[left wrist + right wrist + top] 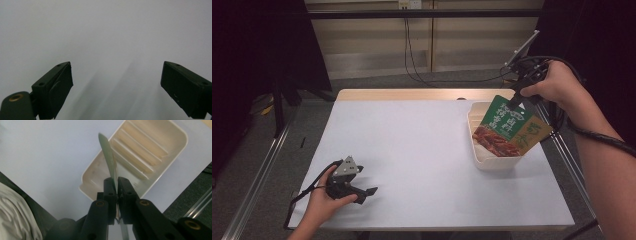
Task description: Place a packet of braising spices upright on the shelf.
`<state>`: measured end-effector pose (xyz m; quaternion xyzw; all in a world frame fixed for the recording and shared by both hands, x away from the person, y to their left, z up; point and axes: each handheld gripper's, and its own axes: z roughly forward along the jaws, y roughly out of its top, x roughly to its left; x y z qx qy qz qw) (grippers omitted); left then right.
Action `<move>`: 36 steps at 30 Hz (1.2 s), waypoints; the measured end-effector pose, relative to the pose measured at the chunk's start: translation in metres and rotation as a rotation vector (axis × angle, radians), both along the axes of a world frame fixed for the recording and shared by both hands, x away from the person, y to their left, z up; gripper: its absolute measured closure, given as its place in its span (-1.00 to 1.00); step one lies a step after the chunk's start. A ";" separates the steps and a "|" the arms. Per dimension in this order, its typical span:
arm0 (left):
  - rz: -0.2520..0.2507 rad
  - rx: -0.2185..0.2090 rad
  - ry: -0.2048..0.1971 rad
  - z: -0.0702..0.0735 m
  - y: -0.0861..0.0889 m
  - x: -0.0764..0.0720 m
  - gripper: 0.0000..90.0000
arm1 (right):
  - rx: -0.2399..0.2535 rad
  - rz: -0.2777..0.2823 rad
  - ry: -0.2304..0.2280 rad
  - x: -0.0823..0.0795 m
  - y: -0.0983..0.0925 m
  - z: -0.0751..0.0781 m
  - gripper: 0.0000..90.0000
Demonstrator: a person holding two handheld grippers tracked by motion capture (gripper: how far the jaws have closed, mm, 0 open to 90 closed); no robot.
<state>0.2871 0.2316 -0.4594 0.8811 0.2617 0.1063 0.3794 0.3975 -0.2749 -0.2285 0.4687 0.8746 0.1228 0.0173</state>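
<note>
The light, pliable, slippery snack pouch [508,126], pinched at its top seal by the right gripper [518,102] above the white tray [492,163], is best held there; the left gripper [368,192] is left open.

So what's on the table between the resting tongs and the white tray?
Nothing: in the high view, bare table separates the left tongs from the tray.

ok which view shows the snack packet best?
The high view: the snack packet faces the camera, green with a food picture, hanging from the right gripper over the white tray. The right gripper view shows the packet edge-on between the jaws. The left gripper view looks at bare table.
</note>
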 end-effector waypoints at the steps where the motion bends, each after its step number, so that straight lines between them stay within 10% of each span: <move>1: 0.002 -0.002 0.005 0.000 0.000 0.001 -0.77 | 0.000 0.005 -0.014 0.000 -0.001 0.001 0.76; 20: -0.004 0.005 -0.005 0.000 -0.001 0.002 -0.77 | -0.022 -0.025 -0.120 -0.001 0.009 0.022 -0.34; 36: -0.006 0.005 0.000 0.000 -0.001 0.002 -0.77 | 0.002 0.020 -0.130 -0.005 0.026 0.014 -0.51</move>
